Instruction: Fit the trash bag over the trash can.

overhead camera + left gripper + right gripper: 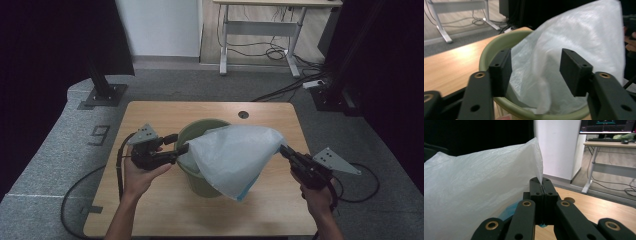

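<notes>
Lining the green bin, I pinch the white bag draped over its rim in my right gripper; my left gripper, jaws apart beside the bin, should retake the near hem low.

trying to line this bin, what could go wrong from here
The left gripper stands open with the bag loose between its jaws, so that edge may slip off the bin rim. The right gripper alone pinches the thin bag; pulling harder could tear it or tip the bin.
</notes>
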Demonstrator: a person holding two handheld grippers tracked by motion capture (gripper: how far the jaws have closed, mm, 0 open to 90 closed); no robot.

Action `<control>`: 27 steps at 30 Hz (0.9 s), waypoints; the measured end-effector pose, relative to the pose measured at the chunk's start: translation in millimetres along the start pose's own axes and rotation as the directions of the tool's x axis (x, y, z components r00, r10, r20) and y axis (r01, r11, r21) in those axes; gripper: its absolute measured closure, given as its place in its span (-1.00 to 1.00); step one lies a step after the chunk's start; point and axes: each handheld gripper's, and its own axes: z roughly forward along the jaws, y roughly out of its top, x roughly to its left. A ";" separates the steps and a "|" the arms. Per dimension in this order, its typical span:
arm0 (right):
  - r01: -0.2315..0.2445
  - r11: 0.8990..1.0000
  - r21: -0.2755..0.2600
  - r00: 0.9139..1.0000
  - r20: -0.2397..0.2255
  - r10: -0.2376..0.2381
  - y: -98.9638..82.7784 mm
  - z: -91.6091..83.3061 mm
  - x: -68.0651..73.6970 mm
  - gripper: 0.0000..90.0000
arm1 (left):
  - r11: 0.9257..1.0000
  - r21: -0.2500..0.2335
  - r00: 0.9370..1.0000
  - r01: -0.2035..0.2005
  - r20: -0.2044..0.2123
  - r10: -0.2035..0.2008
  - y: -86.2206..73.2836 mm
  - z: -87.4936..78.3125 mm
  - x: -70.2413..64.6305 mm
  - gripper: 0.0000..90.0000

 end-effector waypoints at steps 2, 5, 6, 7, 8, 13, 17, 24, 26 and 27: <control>0.003 1.000 0.011 1.000 0.013 -0.003 0.4 1.1 0.7 0.95 | 1.000 0.000 1.000 -0.003 0.007 0.003 2.0 -3.7 -1.4 -0.17; -0.002 1.000 0.025 1.000 0.025 0.002 -0.3 2.6 -0.3 0.95 | 1.000 -0.016 0.999 0.004 0.035 -0.003 2.7 -6.0 -3.0 -0.22; -0.002 1.000 0.025 1.000 0.025 0.002 -0.3 2.6 -0.3 0.95 | 1.000 -0.016 0.999 0.004 0.035 -0.003 2.7 -6.0 -3.0 -0.23; -0.005 1.000 0.027 1.000 0.024 0.005 -0.6 4.0 0.2 0.95 | 1.000 -0.024 0.999 -0.010 0.047 0.011 4.0 -4.4 -7.9 -0.23; -0.005 1.000 0.027 1.000 0.024 0.005 -0.6 4.0 0.2 0.95 | 1.000 -0.024 0.999 -0.010 0.047 0.011 4.0 -4.4 -7.9 -0.23; 0.012 0.999 0.037 1.000 -0.003 -0.012 0.9 13.0 14.3 0.95 | 0.998 -0.012 0.991 -0.068 0.111 0.069 12.1 12.6 -32.6 -0.28; 0.017 0.999 0.028 0.999 -0.043 -0.016 0.9 19.8 28.7 0.94 | 0.994 0.005 0.983 -0.113 0.147 0.111 12.3 28.5 -52.1 -0.35; 0.028 0.999 0.032 0.994 -0.107 -0.024 -1.4 33.1 49.4 0.94 | 0.986 0.078 0.977 -0.150 0.162 0.136 9.1 49.4 -65.4 -0.44; 0.033 0.999 0.034 0.992 -0.124 -0.028 -0.8 36.2 54.7 0.94 | 0.984 0.089 0.977 -0.151 0.163 0.135 7.4 53.3 -66.7 -0.47; 0.036 0.999 0.035 0.991 -0.130 -0.031 -0.4 37.9 57.2 0.94 | 0.984 0.096 0.977 -0.152 0.162 0.135 6.3 55.5 -67.6 -0.49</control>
